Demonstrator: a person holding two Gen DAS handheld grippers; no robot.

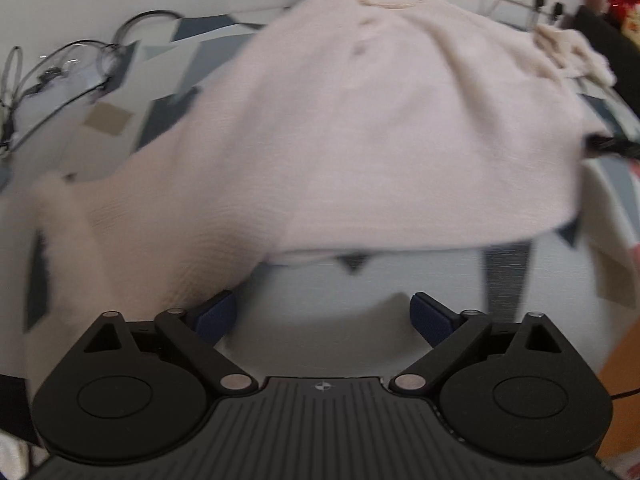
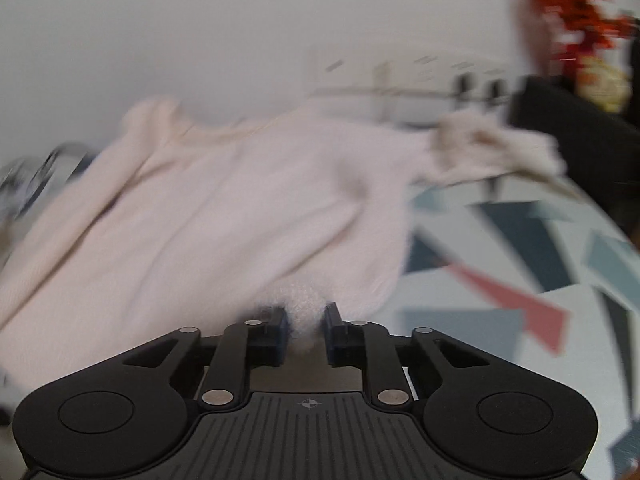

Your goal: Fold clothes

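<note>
Both views are blurred, so fine detail on the pale pink knitted garment (image 1: 360, 128) is lost. Left of the garment, looped cables (image 1: 60, 68) lie on a cloth of grey and blue angular patches (image 1: 420, 320). The left gripper (image 1: 324, 316) stands wide open with nothing between its 2 fingers, just short of the garment's hem. The right gripper (image 2: 306, 332) is closed on a fuzzy bunch of the garment's right edge. Beyond the garment, a white wall (image 2: 200, 32) carries sockets.
</note>
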